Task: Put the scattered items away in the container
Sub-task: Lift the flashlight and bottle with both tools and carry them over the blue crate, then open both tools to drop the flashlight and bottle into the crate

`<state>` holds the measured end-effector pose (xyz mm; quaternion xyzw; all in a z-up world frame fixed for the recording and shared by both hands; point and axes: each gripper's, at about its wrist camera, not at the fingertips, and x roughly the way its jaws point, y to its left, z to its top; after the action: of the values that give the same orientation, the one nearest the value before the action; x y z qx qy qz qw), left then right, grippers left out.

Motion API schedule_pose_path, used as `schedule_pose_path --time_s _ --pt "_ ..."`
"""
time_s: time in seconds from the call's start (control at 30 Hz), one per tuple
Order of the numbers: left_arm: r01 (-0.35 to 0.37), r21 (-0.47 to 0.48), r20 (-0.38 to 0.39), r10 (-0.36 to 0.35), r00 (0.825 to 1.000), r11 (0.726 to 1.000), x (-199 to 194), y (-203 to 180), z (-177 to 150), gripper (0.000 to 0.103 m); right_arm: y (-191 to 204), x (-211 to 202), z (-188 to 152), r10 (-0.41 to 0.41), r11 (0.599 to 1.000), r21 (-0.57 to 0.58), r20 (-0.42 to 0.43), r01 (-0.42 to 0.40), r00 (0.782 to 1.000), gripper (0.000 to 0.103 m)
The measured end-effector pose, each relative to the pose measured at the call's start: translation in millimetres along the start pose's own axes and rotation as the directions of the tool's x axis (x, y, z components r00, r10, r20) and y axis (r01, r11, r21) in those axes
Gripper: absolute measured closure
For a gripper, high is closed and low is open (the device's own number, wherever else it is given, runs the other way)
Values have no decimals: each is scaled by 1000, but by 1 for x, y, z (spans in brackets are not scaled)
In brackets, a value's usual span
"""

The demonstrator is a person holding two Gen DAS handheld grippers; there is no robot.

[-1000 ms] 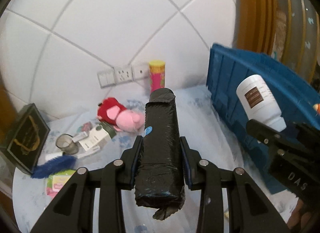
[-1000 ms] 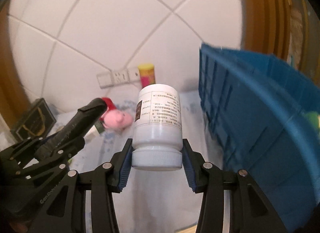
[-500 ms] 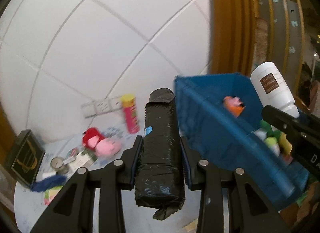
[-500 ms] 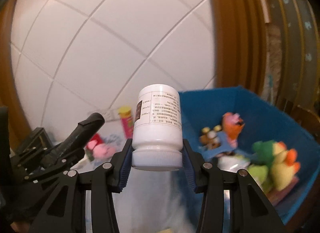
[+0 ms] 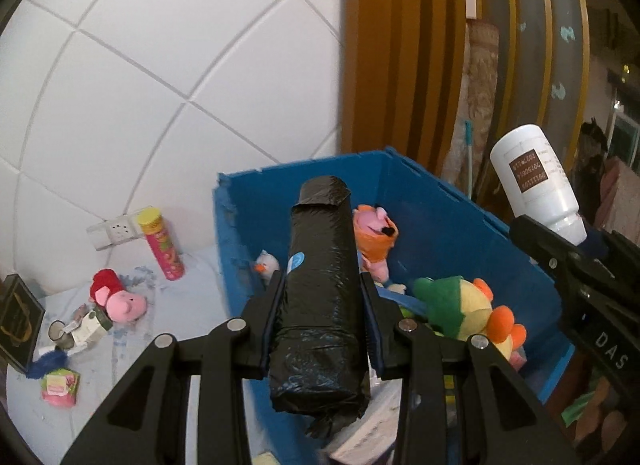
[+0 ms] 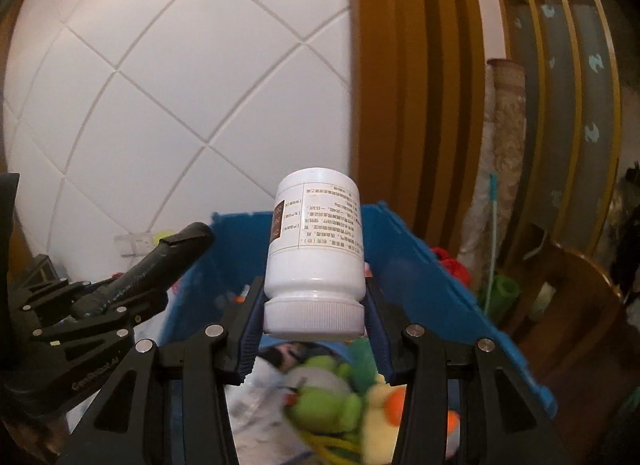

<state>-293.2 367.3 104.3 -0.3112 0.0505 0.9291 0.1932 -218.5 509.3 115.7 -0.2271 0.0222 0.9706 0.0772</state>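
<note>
Above the blue crate (image 5: 440,221), both loads hang ready to drop: the left tongs (image 5: 322,321) are clamped on a black wrapped roll (image 5: 320,305) over the crate's near left part, and the right tongs (image 6: 314,329) pinch a white bottle (image 6: 316,253) cap-down over its right side. Inside the crate lie a green-and-yellow plush (image 5: 460,305) and an orange-hooded pig toy (image 5: 374,231). To finish well, I would lower each load closer to the toys before letting go (the bottle is hard and could bounce off the rim), one at a time. Left of the crate, on the bench (image 5: 192,305), a pink pig plush (image 5: 118,297) and a pink canister (image 5: 162,245) wait their turn.
</note>
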Motion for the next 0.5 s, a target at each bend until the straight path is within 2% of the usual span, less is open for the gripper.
schedule_pose_path --time_s 0.13,0.3,0.33,0.37,0.4,0.43,0.47,0.5 --pt "-22 11 -26 22 999 1000 12 -17 0 68 -25 6 -5 28 1000 10 -18 -27 999 57" --pt "-40 0 -45 40 998 999 20 -24 0 68 -34 12 -9 53 998 19 -24 -53 998 56" --pt "-45 -7 -48 44 998 999 21 -23 0 68 -35 12 -9 53 998 20 -21 -53 998 54" --pt "-49 -16 -49 48 998 999 22 -22 -1 66 -35 12 -8 52 998 21 -17 -52 999 45" --pt "-55 -23 -45 54 998 998 22 -21 -2 54 -36 11 -8 47 999 23 -12 -47 999 24" --pt "-62 -29 -39 61 997 998 21 -19 -2 44 -36 11 -8 41 999 26 -8 -41 999 10" --pt "-72 -32 -20 72 997 997 18 -19 -3 19 -35 10 -8 37 999 29 -1 -37 999 0" --pt "-84 -34 3 84 996 996 14 -18 -4 6 -35 9 -9 33 999 31 6 -33 999 0"
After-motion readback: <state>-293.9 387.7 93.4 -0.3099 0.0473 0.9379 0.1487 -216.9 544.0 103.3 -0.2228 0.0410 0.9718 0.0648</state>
